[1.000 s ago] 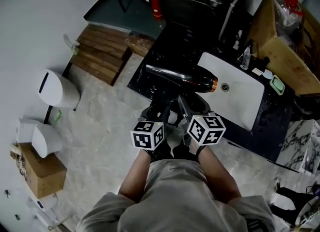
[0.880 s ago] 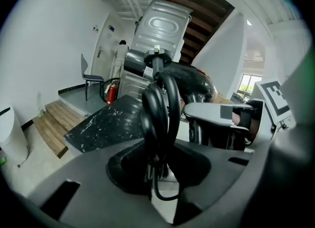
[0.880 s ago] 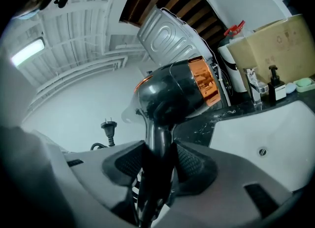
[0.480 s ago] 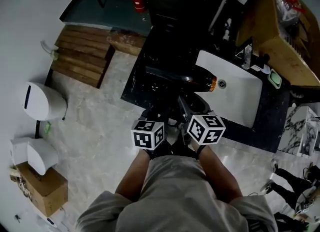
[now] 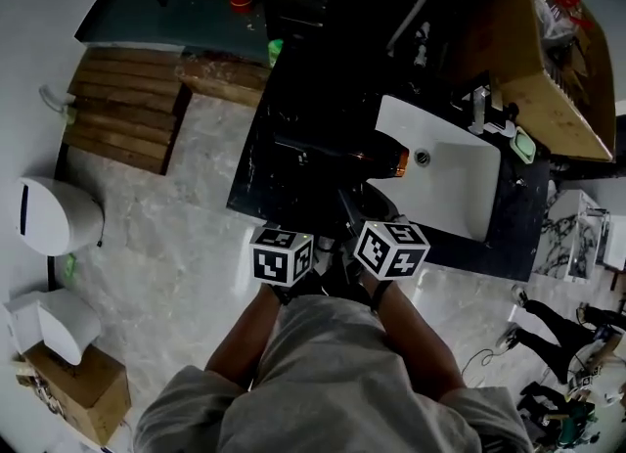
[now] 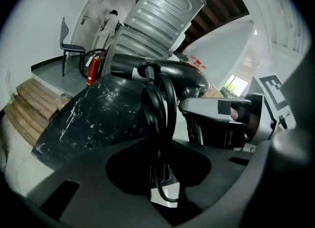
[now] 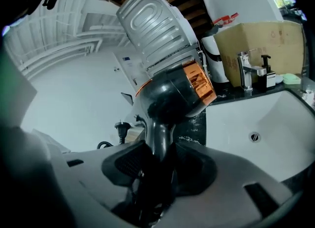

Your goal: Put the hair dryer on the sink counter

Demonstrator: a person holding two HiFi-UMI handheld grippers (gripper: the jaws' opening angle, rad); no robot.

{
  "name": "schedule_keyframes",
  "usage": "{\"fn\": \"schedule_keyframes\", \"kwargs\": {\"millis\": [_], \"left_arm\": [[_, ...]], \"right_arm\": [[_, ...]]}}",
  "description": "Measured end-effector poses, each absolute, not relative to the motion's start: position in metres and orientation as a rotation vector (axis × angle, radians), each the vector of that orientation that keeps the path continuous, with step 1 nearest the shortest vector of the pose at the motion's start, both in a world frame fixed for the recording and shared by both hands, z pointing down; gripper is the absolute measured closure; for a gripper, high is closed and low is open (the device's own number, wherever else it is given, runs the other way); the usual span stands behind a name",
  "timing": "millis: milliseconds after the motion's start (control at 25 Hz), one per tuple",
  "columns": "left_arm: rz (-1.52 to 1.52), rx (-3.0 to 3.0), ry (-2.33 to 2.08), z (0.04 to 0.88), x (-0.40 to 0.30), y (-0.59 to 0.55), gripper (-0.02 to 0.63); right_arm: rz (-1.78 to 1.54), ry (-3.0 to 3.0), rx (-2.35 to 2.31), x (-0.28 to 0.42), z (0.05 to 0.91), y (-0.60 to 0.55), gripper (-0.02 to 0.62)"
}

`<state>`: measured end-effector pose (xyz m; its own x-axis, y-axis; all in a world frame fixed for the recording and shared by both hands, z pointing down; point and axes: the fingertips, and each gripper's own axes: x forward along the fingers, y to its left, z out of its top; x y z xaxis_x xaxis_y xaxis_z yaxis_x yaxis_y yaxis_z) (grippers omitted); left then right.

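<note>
A black hair dryer [image 5: 357,156] with an orange nozzle [image 7: 199,81] hangs in the air over the black marble sink counter [image 5: 279,172], its nozzle at the left rim of the white sink basin [image 5: 445,187]. My right gripper [image 7: 160,148] is shut on the dryer's handle [image 7: 158,128], and the head tilts up to the right. My left gripper [image 6: 157,148] is shut on the dryer's coiled black cord [image 6: 158,106], just left of the right gripper [image 6: 231,118]. In the head view both marker cubes [image 5: 282,255] [image 5: 391,249] sit side by side at the counter's near edge.
A chrome faucet [image 7: 244,69] and a green soap dish [image 5: 522,145] stand behind the basin, beside a cardboard box [image 7: 261,45]. Wooden steps [image 5: 122,109], a fire extinguisher [image 6: 92,69] and a chair [image 6: 69,45] are to the left. A white bin [image 5: 49,216] stands on the floor.
The whole view has slid left and the counter and sink have come closer under the grippers. Both grips and the dryer's place between the grippers look the same.
</note>
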<state>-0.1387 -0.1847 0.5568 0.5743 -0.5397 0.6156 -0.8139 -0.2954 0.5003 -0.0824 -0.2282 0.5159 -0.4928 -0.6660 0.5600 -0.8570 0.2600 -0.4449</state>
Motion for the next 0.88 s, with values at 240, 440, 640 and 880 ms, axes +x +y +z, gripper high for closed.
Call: {"fn": "schedule_keyframes", "kwargs": {"millis": [240, 440, 640, 880], "left_arm": [[0.474, 1.982, -1.034, 0.564, -0.156, -0.193, 0.492], [0.518, 1.969, -0.989, 0.570, -0.167, -0.194, 0.476], [0.519, 1.993, -0.969, 0.569, -0.174, -0.199, 0.476], [0.510, 1.979, -0.977, 0.569, -0.191, -0.209, 0.476]], "right_arm": [[1.103, -2.200, 1.455, -0.100, 0.523, -0.243, 0.410], [1.109, -2.168, 1.478, -0.119, 0.530, -0.251, 0.410], [1.146, -2.152, 1.494, -0.130, 0.537, -0.256, 0.411], [1.193, -2.143, 1.513, -0.139, 0.540, -0.267, 0.411]]}}
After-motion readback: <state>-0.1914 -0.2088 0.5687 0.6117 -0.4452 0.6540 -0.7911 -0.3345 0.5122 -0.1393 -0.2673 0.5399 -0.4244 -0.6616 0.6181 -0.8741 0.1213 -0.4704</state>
